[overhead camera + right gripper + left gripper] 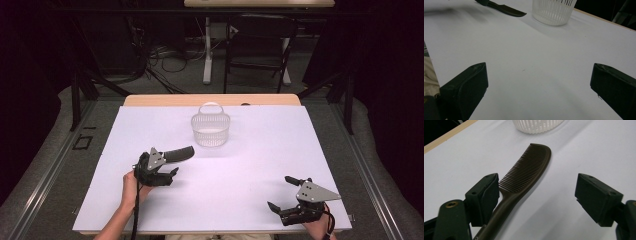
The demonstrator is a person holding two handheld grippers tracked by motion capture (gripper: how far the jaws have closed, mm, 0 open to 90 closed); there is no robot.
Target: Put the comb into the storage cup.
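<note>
On the white desk point(150, 210), the comb point(529, 167) lay flat just short of the basket point(210, 129), likely bound for it; the left gripper point(536, 195) stood wide around its handle, the right gripper point(283, 193) wide, idle.

We are counting one dark comb point(526, 172), one white slatted basket point(210, 129), one white table point(250, 165) bearing them, and two black grippers, left gripper point(167, 172) and right gripper point(281, 192).
</note>
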